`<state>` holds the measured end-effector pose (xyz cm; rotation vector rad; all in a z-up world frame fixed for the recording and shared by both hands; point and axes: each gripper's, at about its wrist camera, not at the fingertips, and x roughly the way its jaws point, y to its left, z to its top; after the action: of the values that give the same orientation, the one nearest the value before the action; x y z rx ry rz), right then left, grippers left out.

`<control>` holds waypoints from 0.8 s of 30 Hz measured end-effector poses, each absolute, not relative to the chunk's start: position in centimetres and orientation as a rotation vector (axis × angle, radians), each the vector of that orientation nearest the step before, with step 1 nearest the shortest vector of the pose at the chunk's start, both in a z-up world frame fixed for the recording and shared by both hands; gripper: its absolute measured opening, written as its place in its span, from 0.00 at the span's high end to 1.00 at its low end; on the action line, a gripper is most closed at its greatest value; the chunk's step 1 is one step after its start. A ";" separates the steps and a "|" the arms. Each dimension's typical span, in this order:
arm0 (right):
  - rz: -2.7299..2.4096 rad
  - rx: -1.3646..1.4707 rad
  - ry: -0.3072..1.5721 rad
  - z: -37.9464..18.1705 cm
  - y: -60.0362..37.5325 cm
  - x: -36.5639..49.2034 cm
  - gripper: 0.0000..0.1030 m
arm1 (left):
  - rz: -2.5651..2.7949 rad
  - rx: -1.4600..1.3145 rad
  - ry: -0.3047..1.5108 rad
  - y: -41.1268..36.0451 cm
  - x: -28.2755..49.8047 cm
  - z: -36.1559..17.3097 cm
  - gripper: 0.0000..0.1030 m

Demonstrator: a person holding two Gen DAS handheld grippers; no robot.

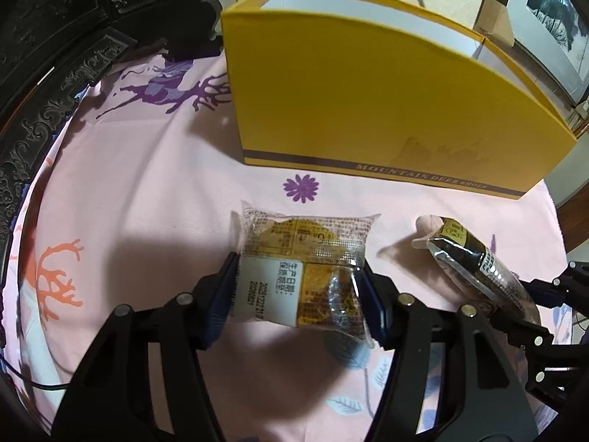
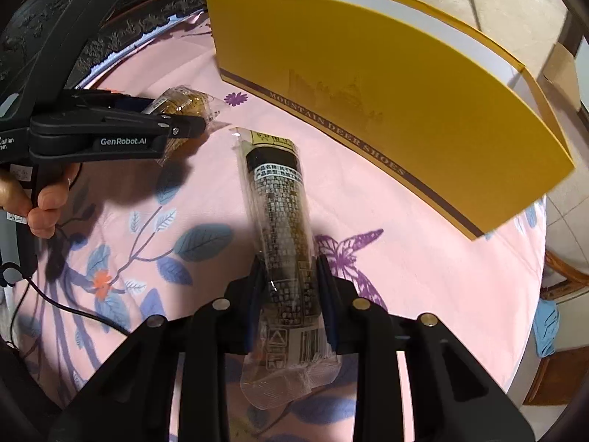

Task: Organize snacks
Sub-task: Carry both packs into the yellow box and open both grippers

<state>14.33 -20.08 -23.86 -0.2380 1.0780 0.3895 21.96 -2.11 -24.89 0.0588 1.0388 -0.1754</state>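
My left gripper (image 1: pixel 300 294) is shut on a clear-wrapped square cake pack (image 1: pixel 305 254) with a white date label, held above the pink cloth. My right gripper (image 2: pixel 289 302) is shut on a long dark snack roll (image 2: pixel 283 221) in clear wrap, pointing toward the box. The roll also shows at the right in the left wrist view (image 1: pixel 475 265). The left gripper (image 2: pixel 176 121) and its cake pack (image 2: pixel 187 101) show at the left in the right wrist view. An open yellow shoe box (image 1: pixel 368 92) stands just beyond both; it also shows in the right wrist view (image 2: pixel 386 84).
A round table with a pink patterned cloth (image 1: pixel 147 184) lies below. Dark carved furniture (image 1: pixel 55 55) stands at the left. A black cable (image 2: pixel 73 309) trails over the cloth at the left. A framed picture (image 1: pixel 552 18) leans behind the box.
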 end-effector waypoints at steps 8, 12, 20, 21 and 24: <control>0.372 -0.178 1.047 -21.9 -20.9 12.8 0.72 | -0.185 0.043 0.998 -2.1 20.5 -22.3 0.40; 0.369 -0.146 1.016 -20.4 -21.5 11.8 0.72 | -0.191 0.020 0.963 -1.7 19.4 -20.0 0.40; 0.334 -0.042 0.870 -14.6 -23.6 11.4 0.72 | -0.224 0.003 0.831 -1.3 18.4 -13.2 0.40; 0.323 -0.029 0.844 -13.7 -24.0 11.6 0.72 | -0.229 0.001 0.802 -1.5 18.6 -12.0 0.40; 0.292 0.003 0.776 -11.6 -24.8 12.6 0.72 | -0.245 -0.006 0.733 -1.9 19.1 -9.1 0.40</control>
<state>12.60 -24.79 -11.60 0.0030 0.7757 0.2919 19.08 -1.92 -9.13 -0.0061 0.7332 -0.2453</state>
